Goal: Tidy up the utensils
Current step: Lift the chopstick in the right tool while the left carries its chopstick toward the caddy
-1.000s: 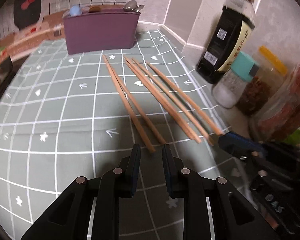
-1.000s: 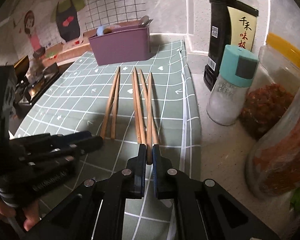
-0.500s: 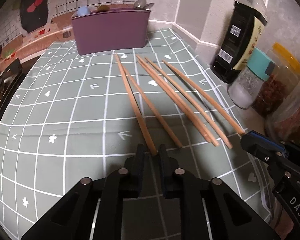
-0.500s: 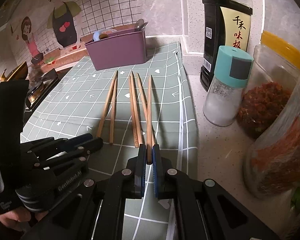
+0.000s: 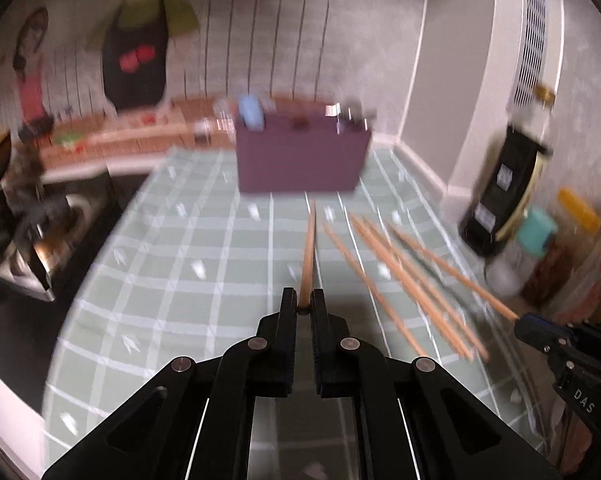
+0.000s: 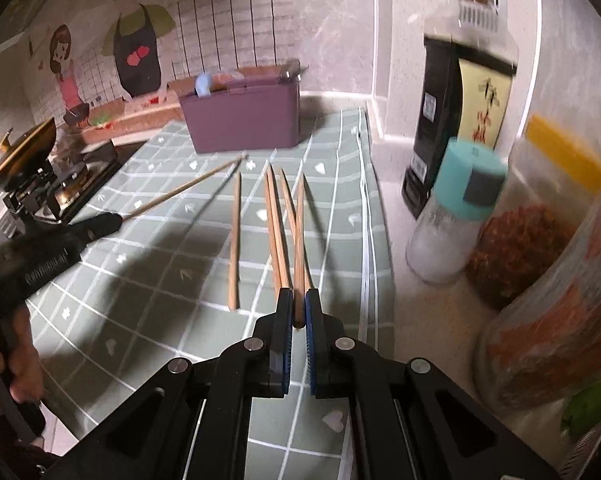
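Observation:
My left gripper [image 5: 303,307] is shut on one wooden chopstick [image 5: 309,248] and holds it lifted, pointing at the purple utensil box [image 5: 300,160]. From the right wrist view this chopstick [image 6: 180,190] hangs above the mat. My right gripper [image 6: 299,312] is shut on another chopstick [image 6: 299,248], which is raised off the mat. It also shows in the left wrist view [image 5: 452,270], ending in the right gripper [image 5: 534,326]. Three more chopsticks [image 6: 274,220] lie on the green checked mat [image 6: 160,264]. The purple box [image 6: 244,116] holds spoons.
A dark soy sauce bottle [image 6: 460,120], a teal-capped shaker [image 6: 452,216] and jars of red food [image 6: 540,248] stand on the counter at the right. A stove with a pan [image 6: 32,168] is at the left. The wall is behind the box.
Both grippers have lifted their chopsticks off the mat. The left view has swung up towards the purple box, and its chopstick now points at it.

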A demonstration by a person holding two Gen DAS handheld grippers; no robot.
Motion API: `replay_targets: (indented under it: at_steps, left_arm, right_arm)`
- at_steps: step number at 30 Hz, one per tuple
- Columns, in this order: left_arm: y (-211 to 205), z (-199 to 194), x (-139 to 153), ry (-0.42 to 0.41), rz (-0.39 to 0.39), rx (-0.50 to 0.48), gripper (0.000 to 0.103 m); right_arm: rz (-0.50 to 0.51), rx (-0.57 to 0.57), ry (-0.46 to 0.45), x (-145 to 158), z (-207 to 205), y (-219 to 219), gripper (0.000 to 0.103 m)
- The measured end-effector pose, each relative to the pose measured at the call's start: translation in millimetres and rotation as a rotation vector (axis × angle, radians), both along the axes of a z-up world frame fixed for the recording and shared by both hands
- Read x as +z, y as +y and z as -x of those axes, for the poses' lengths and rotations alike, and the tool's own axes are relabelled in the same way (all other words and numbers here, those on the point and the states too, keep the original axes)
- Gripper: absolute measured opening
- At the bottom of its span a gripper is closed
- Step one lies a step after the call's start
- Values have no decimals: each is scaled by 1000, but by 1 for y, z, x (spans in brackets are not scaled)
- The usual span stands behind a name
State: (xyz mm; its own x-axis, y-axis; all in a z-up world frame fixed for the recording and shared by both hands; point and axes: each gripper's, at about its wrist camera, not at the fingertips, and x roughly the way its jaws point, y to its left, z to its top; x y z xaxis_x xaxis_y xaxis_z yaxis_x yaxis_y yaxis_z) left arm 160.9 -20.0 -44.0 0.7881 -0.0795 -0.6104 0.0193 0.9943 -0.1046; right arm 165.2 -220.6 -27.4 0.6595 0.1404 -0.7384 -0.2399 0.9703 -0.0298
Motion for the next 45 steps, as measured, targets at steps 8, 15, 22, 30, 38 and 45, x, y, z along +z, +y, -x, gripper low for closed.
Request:
replay_targets:
  at_steps: [8, 15, 22, 30, 38, 45]
  left_arm:
    - [28, -19, 66, -136, -29, -52, 6]
    - [48, -49, 120, -181, 17, -116, 6]
    - [64, -70, 176, -205, 105, -180, 6]
    - [66, -97, 260, -364, 75, -185, 6]
    - [84, -152, 289, -418, 106, -140, 6]
    - [87, -205, 251, -332, 114, -125, 6]
  right_arm:
    - [46, -15, -143, 60, -13, 17, 5]
    - [49, -26, -303, 138, -50, 44, 5]
    - [34, -4, -331, 198, -91, 63, 5]
    - [62, 44, -429, 282, -130, 92, 5]
    - [-19, 61, -417, 308, -186, 105, 5]
    - [-49, 72, -322, 266, -240, 115, 5]
